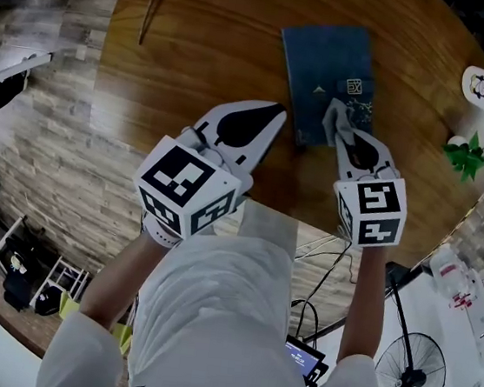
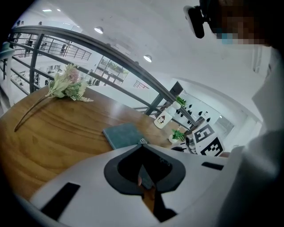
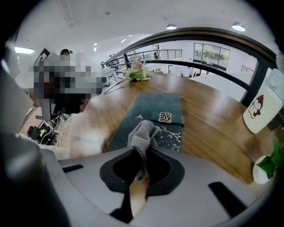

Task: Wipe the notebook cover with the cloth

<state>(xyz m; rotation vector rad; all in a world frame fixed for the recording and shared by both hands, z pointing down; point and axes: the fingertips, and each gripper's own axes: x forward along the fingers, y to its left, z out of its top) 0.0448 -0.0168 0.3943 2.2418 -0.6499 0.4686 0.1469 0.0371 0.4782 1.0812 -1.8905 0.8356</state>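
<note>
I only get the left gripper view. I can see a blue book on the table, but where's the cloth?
Observer: The right gripper is shut on the grey cloth.
Operator: Is it on the book?
Observer: The cloth sits over the near end of the notebook, by the white branch pattern.
Operator: And where's my gripper?
Observer: The left gripper is over the wooden table, just left of the notebook's near corner.

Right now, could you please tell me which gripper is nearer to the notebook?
Right. The right gripper holds the cloth on the notebook; the left gripper sits shut beside its left edge.
</note>
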